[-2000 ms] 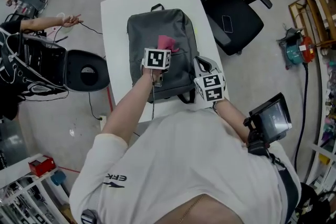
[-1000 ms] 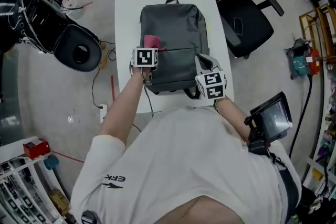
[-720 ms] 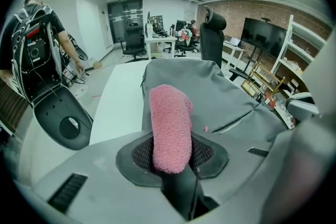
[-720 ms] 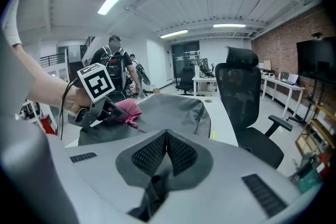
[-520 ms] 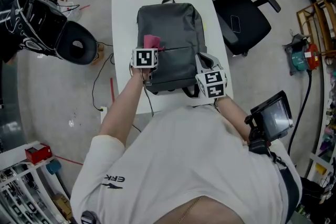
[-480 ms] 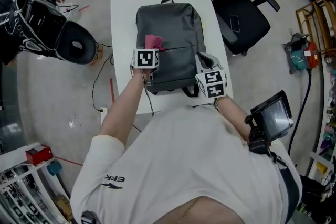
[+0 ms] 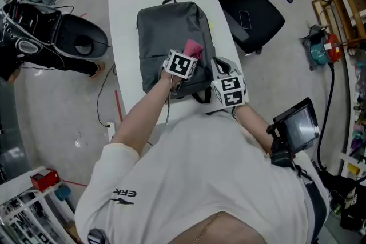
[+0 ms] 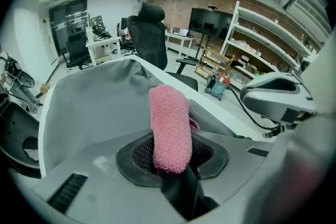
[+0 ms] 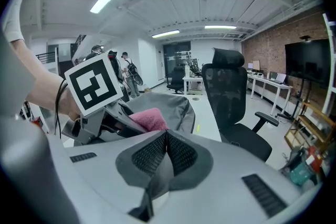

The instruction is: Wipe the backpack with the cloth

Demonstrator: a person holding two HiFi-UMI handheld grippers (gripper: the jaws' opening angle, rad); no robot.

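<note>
My left tool [image 8: 170,152] clamps the pink cloth [image 8: 169,128] over the backpack [image 8: 100,107] — my right tool [image 9: 166,139] is closed, its pads hiding anything pinched.

The left forearm [image 7: 143,112] reached far and rightward, its grey two-jaw left gripper [image 7: 189,56] clamped on a pink terry cloth [image 7: 194,47]; the grey right gripper [image 7: 217,68], just beside it, had its jaws pressed together

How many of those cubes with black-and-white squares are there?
2. One cube sits on the left tool, over the backpack by the pink cloth; the other cube on the right tool, by the backpack's near right corner. None seems hidden.
</note>
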